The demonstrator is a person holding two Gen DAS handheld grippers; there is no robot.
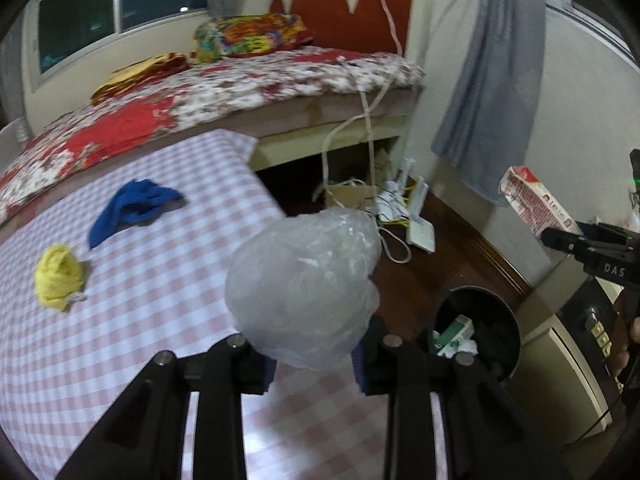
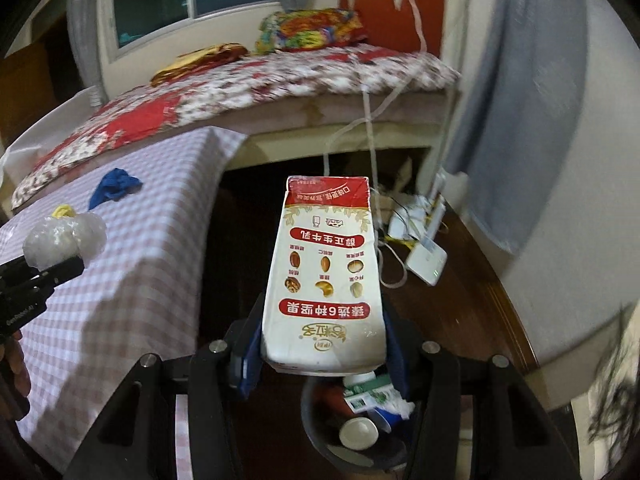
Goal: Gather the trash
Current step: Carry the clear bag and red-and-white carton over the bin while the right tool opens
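Landmark: trash bin, standing on the floor beside the table. Inside the bin lie cartons and a cup. Directly above the bin, the milk carton sits between the right gripper fingers. Left of the bin, over the table edge, the plastic bag is clamped in the left gripper. Further left, on the table, lie two cloths. Behind the bin, cables and a router lie on the floor; the bed stands beyond

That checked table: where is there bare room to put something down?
Most of the table is bare, near and right of the yellow cloth and blue cloth. Crowded: the bin, and the floor by the cables.
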